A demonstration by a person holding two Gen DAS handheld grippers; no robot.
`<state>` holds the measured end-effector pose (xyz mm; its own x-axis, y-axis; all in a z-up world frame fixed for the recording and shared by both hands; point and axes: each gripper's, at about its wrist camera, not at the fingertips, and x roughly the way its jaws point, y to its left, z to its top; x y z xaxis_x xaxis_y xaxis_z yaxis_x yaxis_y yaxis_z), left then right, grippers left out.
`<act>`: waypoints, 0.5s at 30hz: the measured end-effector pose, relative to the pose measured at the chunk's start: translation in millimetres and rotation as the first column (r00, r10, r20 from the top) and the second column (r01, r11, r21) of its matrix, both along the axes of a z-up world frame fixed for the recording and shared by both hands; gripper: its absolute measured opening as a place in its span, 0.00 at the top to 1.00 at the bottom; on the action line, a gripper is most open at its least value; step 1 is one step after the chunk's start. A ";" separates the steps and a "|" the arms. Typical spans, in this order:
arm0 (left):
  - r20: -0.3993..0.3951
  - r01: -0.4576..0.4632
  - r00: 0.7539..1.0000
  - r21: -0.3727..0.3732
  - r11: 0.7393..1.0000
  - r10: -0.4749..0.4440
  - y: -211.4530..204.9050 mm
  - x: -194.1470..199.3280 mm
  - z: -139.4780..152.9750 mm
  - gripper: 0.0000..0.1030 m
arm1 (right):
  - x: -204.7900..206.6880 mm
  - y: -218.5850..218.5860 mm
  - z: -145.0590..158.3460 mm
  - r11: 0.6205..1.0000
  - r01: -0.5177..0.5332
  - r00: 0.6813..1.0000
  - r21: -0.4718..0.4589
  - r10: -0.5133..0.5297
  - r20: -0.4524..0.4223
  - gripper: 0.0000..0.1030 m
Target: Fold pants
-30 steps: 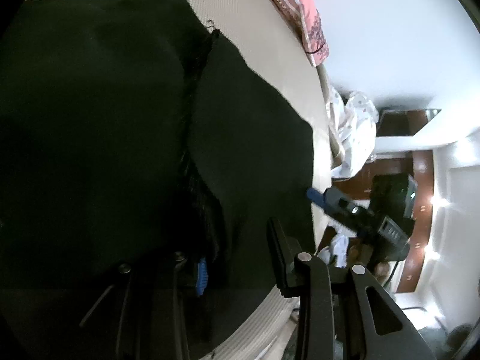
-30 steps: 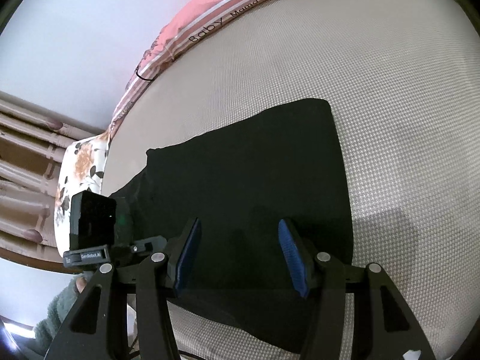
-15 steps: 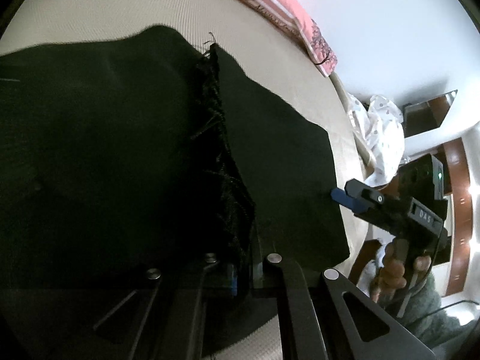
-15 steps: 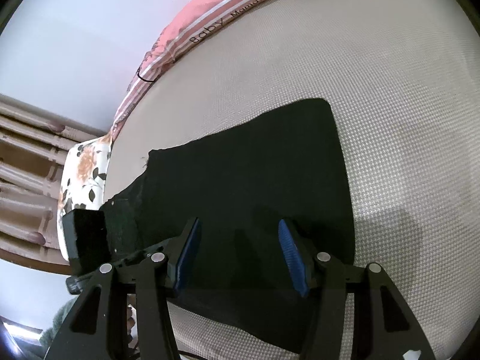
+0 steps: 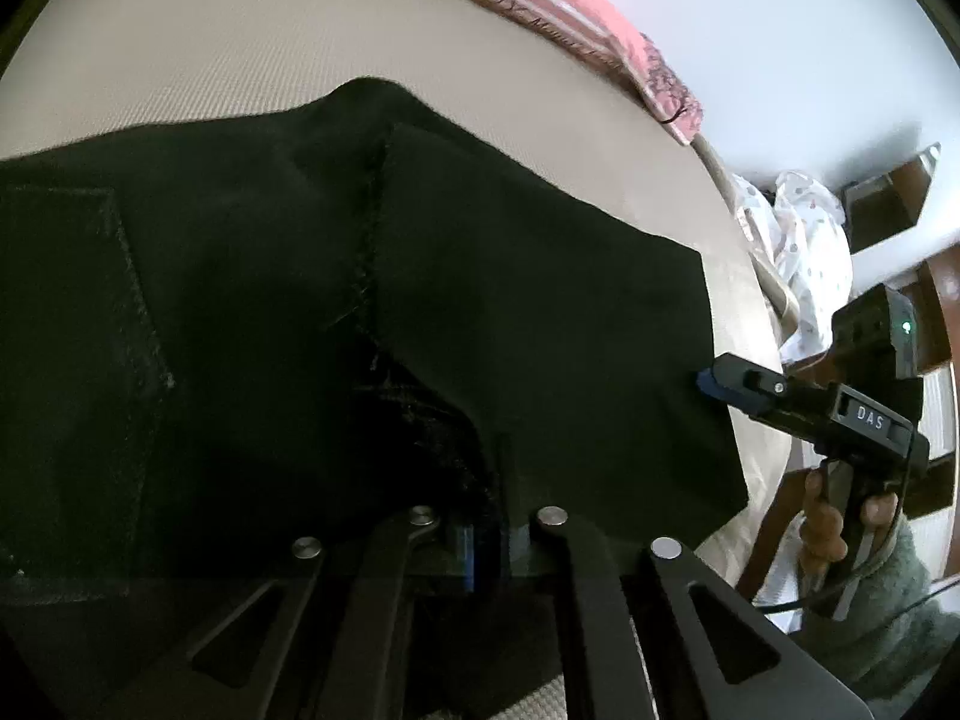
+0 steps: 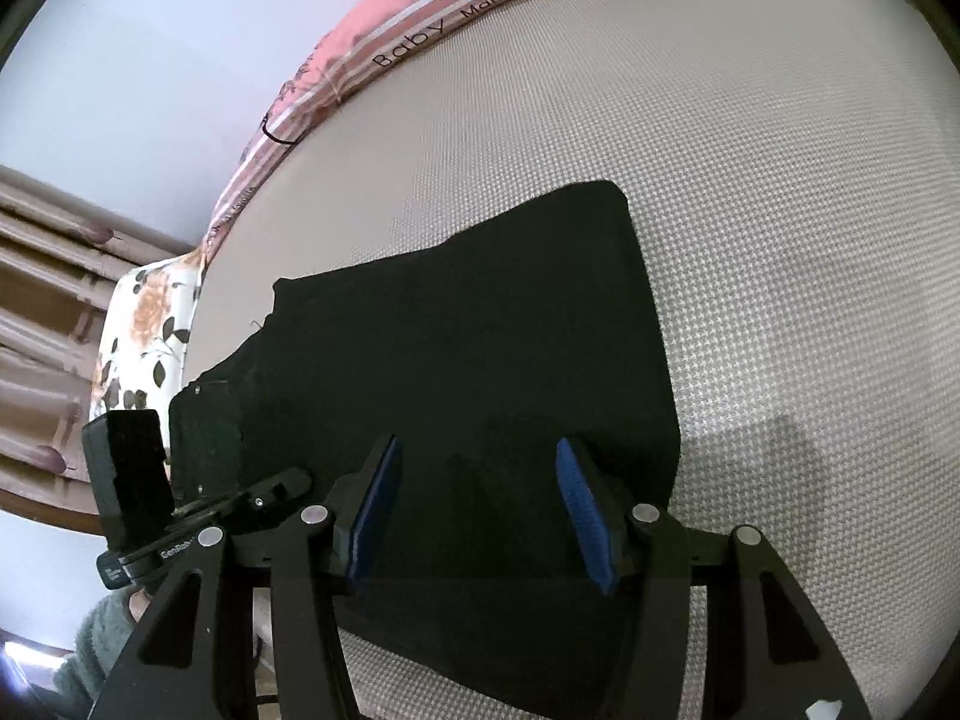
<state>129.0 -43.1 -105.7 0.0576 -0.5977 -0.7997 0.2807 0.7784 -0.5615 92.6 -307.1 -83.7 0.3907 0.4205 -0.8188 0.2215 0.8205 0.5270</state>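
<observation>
— Leftmost in the right wrist view? 
— Floral pillow against brown curtain folds, then left gripper low at the edge of the black fabric pants.

— Any containers? 
— None visible; only black fabric pants spread flat on the beige woven mattress, pink striped blanket along the far edge.

— Left tool, from its own camera? 
— Left gripper angled downward, blue pads pressed together, pinching dark pants cloth near a frayed seam.

— And further right? 
— Right gripper tip at the pants' right edge, held by a hand in a grey-green fuzzy sleeve.

— Its state? 
— Right gripper spread apart, tilted down over the cloth; contact with the fabric impossible to tell.
</observation>
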 end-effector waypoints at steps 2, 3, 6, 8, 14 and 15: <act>-0.008 -0.005 1.000 0.036 0.999 0.005 4.2 2.9 5.5 0.84 | 1.3 0.9 8.2 0.999 -0.009 1.000 -0.047 0.010 0.025 0.49; 0.027 -0.012 1.000 0.070 0.997 0.010 7.1 3.0 12.0 0.73 | 3.2 2.2 16.3 0.995 -0.016 0.998 -0.096 0.022 0.058 0.49; 0.188 -0.022 0.982 0.134 0.991 -0.004 10.3 1.8 39.5 0.43 | 9.3 4.8 32.6 0.972 -0.011 0.990 -0.237 0.044 0.135 0.49; 0.277 -0.038 0.961 0.144 0.989 -0.004 6.4 2.9 54.9 0.41 | 17.3 6.1 34.6 0.958 -0.017 0.988 -0.287 0.061 0.144 0.49; 0.336 0.004 0.940 0.171 0.985 -0.062 -33.2 26.2 48.3 0.39 | 45.0 8.3 18.9 0.930 -0.044 0.990 -0.364 0.089 0.109 0.51; 0.323 0.016 0.944 0.173 0.985 -0.072 -37.1 31.1 41.9 0.39 | 48.8 9.0 15.5 0.918 -0.054 0.990 -0.393 0.099 0.096 0.51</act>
<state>160.1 -80.2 -63.7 0.3094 -0.4667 -0.8286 0.4630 0.8350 -0.2974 141.4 -298.1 -68.1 0.4688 0.1104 -0.8764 0.1082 0.9775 0.1811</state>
